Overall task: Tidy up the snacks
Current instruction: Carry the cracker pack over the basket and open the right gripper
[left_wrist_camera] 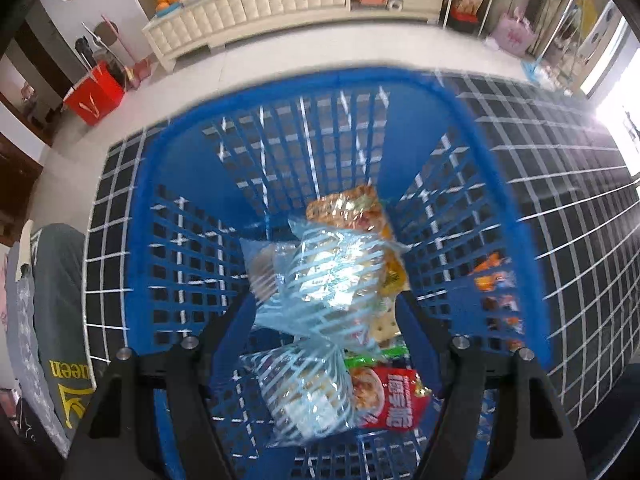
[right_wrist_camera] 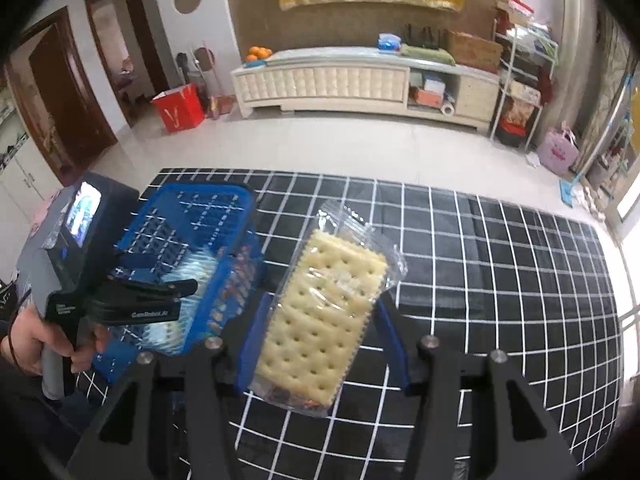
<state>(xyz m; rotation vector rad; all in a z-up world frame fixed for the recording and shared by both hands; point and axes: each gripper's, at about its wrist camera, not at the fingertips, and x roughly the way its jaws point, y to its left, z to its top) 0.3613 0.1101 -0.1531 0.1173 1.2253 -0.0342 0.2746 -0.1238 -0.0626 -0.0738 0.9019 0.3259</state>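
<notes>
Two tongs: right (right_wrist_camera: 322, 344) grips a cracker pack (right_wrist_camera: 320, 320), left (left_wrist_camera: 324, 320) gapes (over the basket (left_wrist_camera: 180, 184))

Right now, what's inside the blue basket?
In the blue basket lie two blue-striped clear bags over an orange-brown pack, plus a red snack pack and a green edge. The striped bags hide what lies beneath them.

Blue basket (left_wrist_camera: 500, 184) motion-blurred; snack packs (left_wrist_camera: 332, 276) overlap, lower ones hidden.
</notes>
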